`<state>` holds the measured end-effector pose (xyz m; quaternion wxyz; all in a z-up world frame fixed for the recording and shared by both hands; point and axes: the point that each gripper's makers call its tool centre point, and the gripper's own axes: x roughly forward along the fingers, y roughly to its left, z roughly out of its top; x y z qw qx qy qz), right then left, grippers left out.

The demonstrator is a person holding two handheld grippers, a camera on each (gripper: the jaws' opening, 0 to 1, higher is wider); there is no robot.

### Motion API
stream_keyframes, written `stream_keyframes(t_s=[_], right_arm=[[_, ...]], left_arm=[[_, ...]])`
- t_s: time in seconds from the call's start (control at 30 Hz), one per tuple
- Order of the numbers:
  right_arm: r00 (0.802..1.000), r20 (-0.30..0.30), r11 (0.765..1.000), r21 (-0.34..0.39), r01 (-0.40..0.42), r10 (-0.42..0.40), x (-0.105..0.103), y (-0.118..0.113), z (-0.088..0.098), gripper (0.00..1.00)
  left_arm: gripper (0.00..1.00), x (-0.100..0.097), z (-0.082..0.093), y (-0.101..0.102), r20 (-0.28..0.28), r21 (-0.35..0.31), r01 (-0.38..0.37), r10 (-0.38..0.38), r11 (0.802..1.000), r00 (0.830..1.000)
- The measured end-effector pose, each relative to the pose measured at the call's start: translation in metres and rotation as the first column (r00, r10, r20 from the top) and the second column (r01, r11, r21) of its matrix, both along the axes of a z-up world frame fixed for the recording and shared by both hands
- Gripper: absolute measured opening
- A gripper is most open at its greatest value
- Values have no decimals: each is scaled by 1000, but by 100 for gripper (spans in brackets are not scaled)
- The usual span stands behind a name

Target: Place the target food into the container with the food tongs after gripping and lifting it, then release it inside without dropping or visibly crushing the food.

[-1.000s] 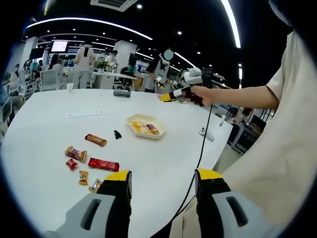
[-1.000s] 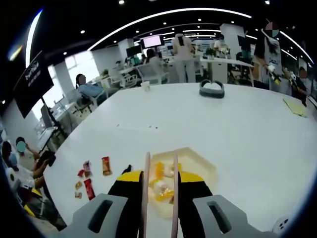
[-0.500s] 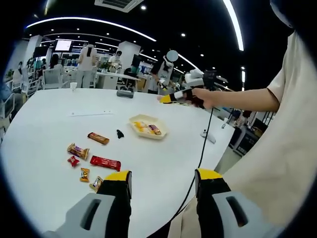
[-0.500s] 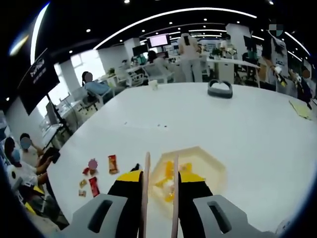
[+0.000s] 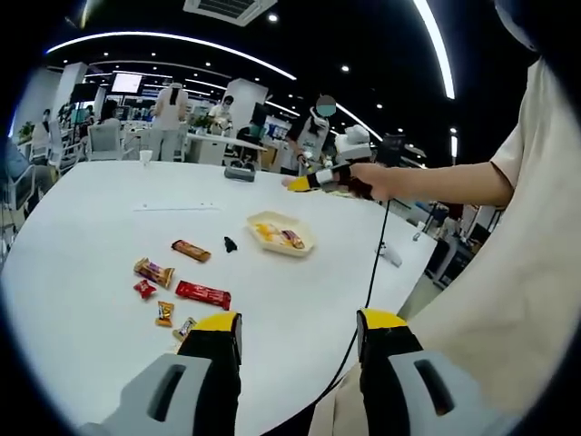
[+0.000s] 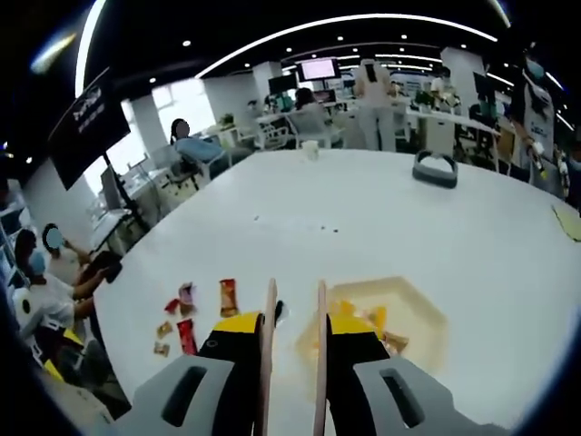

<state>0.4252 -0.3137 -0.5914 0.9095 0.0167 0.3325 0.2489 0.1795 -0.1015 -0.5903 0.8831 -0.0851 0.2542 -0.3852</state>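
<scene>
Your left gripper [image 5: 298, 338] stood spread over the smooth white table [image 5: 82, 209], your right gripper [image 6: 295, 329] pinched thin wooden food tongs [image 6: 270, 318] with parted tips, glossy wrapped snacks [image 6: 229, 296] lay beyond, wrapped food filled the shallow cream hexagonal container [image 6: 427, 313].

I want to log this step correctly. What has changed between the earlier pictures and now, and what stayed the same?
The right gripper, shut on the food tongs, swung from over the container toward the wrapped snacks; the tong tips now lie off the container's edge, with nothing between them. Nothing was taken or released. The snacks on the table and the open left gripper stayed as they were.
</scene>
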Motion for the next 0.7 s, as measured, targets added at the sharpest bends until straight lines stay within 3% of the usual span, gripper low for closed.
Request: stream_keyframes(t_s=[0.7], right_arm=[[980,-65,982,-13,-190,189,-16,75,-25,26]], left_arm=[[50,-6,0,23,5,6,-74,74,997,997]])
